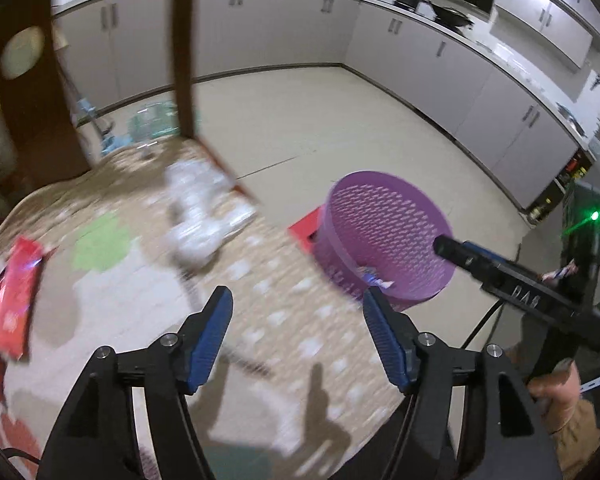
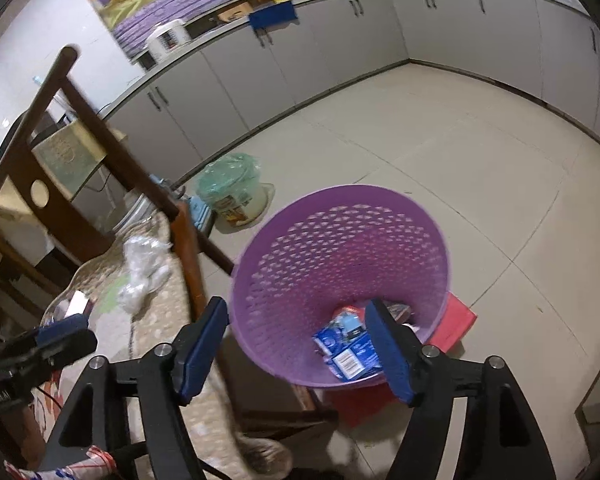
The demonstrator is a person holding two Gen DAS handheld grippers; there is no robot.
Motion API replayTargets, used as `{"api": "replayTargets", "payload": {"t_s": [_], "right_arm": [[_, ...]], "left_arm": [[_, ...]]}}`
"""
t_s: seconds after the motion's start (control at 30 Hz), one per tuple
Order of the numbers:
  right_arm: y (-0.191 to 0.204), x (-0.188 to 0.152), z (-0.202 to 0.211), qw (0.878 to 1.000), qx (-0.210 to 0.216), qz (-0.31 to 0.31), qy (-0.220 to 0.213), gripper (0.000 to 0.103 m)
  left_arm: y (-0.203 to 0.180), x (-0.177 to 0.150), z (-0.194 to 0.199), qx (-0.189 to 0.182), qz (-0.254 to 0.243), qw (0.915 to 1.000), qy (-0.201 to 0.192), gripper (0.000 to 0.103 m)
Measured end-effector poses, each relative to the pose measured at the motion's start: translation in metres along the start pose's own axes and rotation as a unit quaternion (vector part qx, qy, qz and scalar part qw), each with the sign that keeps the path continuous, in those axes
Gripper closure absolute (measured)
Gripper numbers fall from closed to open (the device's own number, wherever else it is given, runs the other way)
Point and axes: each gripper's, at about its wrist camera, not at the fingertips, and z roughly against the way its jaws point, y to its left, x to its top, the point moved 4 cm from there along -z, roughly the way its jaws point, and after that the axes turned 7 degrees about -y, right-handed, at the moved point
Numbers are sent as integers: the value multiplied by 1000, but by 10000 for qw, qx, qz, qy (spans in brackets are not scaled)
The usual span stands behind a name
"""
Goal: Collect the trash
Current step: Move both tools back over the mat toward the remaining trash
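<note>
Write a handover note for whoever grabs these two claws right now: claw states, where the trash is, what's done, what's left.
Left claw: open, nothing between its pads, over the patterned tablecloth.
Right claw: open, empty, above the purple perforated plastic basket.
Done: blue packets and other wrappers already lie in the basket, which stands on the floor beside the table.
Left: crumpled clear plastic wrap and a red packet remain on the tablecloth. Pick those up and drop them in the basket.
</note>
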Motion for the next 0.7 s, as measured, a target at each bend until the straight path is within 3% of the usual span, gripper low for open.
{"api": "replayTargets", "payload": {"t_s": [0.33,0.5,0.7], "right_arm": [[101,-32,-8,9953,441,739,439,23],[160,-52,-17,9881,750,1172,653,21],[213,-81,-28,9796,1048,1437,938,20]], "left_arm": [[123,-62,76,907,588,9939,-238,35],[211,-96,116,1665,953,9810,-275,33],[285,-117,144,2140,1429,9659,-274,32]]}}
